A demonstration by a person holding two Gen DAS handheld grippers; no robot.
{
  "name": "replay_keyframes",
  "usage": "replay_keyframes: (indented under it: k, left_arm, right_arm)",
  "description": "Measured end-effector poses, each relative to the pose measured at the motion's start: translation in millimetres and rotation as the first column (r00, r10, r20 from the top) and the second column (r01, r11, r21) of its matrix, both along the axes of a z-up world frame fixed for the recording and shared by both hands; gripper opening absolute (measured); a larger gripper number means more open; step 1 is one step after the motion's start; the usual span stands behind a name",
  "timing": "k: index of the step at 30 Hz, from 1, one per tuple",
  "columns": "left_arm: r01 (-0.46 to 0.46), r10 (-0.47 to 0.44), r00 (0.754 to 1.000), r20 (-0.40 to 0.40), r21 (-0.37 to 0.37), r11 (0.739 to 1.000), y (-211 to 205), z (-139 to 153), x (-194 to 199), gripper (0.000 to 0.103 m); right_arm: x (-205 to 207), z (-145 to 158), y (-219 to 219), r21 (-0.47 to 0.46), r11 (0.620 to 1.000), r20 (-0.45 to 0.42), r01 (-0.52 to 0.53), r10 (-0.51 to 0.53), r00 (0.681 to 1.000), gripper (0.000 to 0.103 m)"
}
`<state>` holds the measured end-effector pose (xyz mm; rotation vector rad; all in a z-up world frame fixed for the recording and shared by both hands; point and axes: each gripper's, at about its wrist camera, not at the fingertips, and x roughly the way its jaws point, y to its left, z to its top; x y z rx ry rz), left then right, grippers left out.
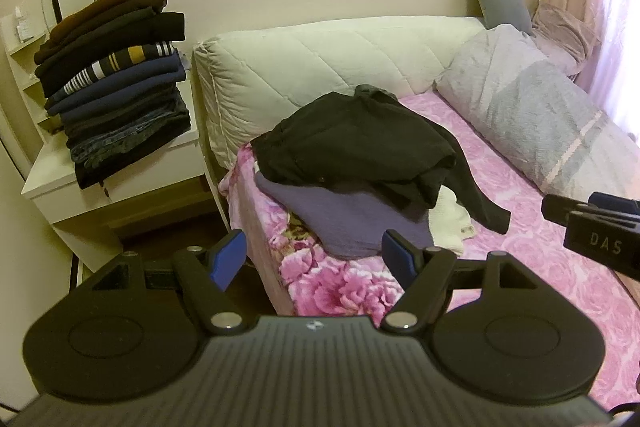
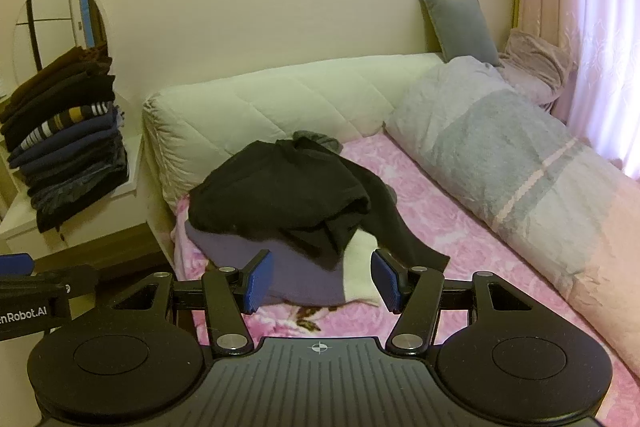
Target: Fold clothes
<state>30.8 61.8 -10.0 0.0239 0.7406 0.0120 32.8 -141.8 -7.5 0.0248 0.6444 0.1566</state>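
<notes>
Left gripper (image 1: pixel 314 259) and right gripper (image 2: pixel 322 281) both hang with jaws spread wide and empty above the near end of the bed (image 1: pixel 540 267). Just beyond them a black garment (image 1: pixel 360 143) lies crumpled atop a purple one (image 1: pixel 360 219) and a white one (image 1: pixel 450 223). A folded stack (image 1: pixel 116 79) sits on the tabletop (image 1: pixel 60 183) at left.

My right gripper (image 2: pixel 322 281) hangs above the near edge of the bed (image 2: pixel 460 223), jaws spread wide and empty. Just ahead of them lies the heap of unfolded clothes: a black garment (image 2: pixel 280 199) on top, a purple one (image 2: pixel 236 247) beneath it, something white (image 2: pixel 360 267) showing beside my right jaw. Far off to the left of my jaws, a stack of folded clothes (image 2: pixel 64 155) sits on a white worktop (image 2: pixel 128 193). My left gripper's tip (image 2: pixel 16 263) shows at the left edge.
</notes>
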Motion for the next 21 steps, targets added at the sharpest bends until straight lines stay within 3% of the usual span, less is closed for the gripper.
replay_keyframes:
  k: [12, 21]
  left_arm:
    - [0.044, -0.045, 0.997, -0.063, -0.025, 0.999, 12.8, -23.3, 85.5, 0.072]
    - [0.101, -0.104, 0.988, -0.112, -0.028, 0.994, 18.0, -39.3, 155.1, 0.072]
  right_arm:
    - [75.8, -21.0, 10.4, 0.007, 0.999, -0.069, 0.046, -0.045, 0.997, 0.058]
    - [121.4, -32.6, -2.4, 0.103, 0.989, -0.084, 0.107, -0.098, 0.992, 0.058]
